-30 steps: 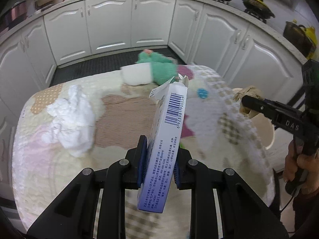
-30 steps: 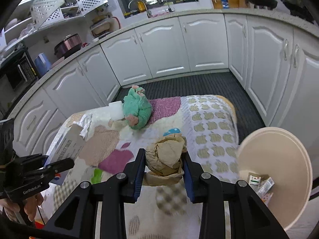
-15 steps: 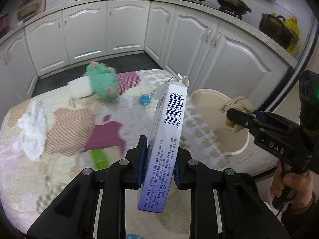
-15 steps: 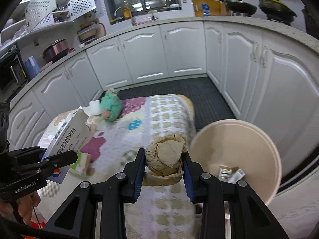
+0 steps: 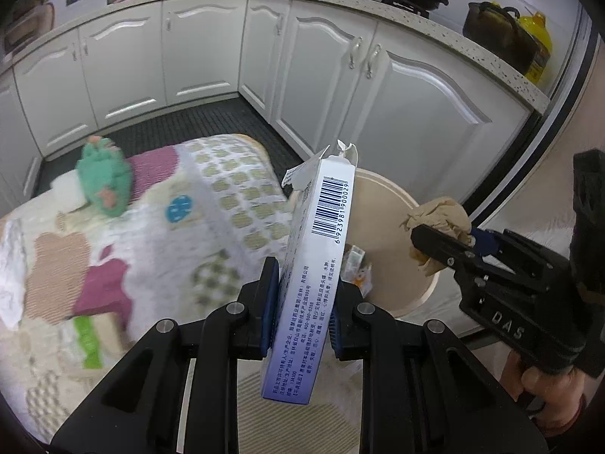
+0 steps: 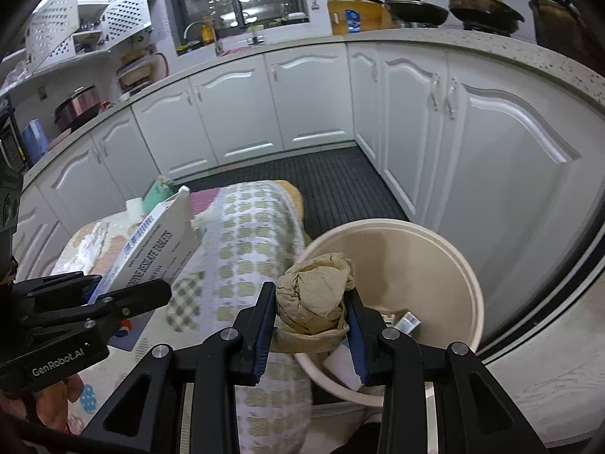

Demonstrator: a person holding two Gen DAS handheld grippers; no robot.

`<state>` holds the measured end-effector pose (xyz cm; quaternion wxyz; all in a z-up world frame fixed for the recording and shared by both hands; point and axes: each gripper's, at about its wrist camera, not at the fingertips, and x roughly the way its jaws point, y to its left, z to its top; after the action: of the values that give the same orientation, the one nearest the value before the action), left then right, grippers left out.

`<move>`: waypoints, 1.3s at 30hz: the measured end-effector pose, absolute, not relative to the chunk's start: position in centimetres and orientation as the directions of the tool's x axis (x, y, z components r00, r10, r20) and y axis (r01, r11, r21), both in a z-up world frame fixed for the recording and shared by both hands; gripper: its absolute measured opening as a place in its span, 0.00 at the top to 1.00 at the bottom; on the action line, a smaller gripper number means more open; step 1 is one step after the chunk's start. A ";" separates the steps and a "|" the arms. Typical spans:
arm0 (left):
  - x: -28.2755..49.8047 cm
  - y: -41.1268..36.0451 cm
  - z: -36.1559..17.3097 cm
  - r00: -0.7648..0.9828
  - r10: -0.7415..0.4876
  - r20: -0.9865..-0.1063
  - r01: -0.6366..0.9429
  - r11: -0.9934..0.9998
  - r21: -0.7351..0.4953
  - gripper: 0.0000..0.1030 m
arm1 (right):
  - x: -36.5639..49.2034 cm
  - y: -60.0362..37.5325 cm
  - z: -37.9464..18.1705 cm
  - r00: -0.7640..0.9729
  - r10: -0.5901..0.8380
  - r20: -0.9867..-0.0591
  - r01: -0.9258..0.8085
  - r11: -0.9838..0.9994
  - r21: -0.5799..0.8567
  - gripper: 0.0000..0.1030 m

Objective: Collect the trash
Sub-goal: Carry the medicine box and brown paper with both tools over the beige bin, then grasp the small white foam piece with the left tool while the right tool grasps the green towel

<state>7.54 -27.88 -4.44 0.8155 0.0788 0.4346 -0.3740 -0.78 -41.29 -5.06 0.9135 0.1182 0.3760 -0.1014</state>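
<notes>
My left gripper (image 5: 302,302) has its jaws clenched on a white and blue cardboard medicine box (image 5: 314,272), held upright beside the round beige plastic bin (image 5: 393,227). My right gripper (image 6: 310,325) grasps a crumpled brown paper ball (image 6: 314,299) just over the bin's near rim. Small cartons (image 6: 402,319) lie inside the bin. A green plush toy (image 5: 104,181) rests on the far patterned cloth-covered worktop (image 5: 227,196).

- I read barcode number 6923981900029 on the medicine box (image 5: 315,272) in my left hand-held gripper (image 5: 302,314).
- "DAS" marks my right hand-held gripper (image 5: 504,324).
- "GenRobot.AI" marks the left one, seen from the right wrist.
</notes>
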 end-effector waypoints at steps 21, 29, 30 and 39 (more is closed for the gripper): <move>8.4 -36.0 -8.0 0.257 -0.541 -0.801 0.692 0.682 -0.238 0.79 | -1.3 -48.4 -8.6 0.628 -0.143 -0.765 0.407 0.898 0.167 0.61; 8.7 -36.1 -8.2 0.257 -0.568 -0.782 0.682 0.680 -0.270 0.45 | -1.0 -49.6 -9.8 0.593 -0.142 -0.793 0.441 0.881 0.172 0.52; 8.6 -36.0 -8.2 0.265 -0.563 -0.783 0.682 0.683 -0.260 0.45 | -1.0 -49.7 -9.9 0.591 -0.138 -0.795 0.442 0.880 0.176 0.52; 8.5 -34.4 -7.7 0.318 -0.535 -0.783 0.663 0.716 -0.220 0.45 | -1.4 -48.7 -9.4 0.602 -0.129 -0.788 0.431 0.883 0.184 0.41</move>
<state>8.45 -34.42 -7.65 0.8087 0.0710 0.4515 -0.3703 -1.44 -48.70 -9.44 0.8765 0.1810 0.4164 -0.1598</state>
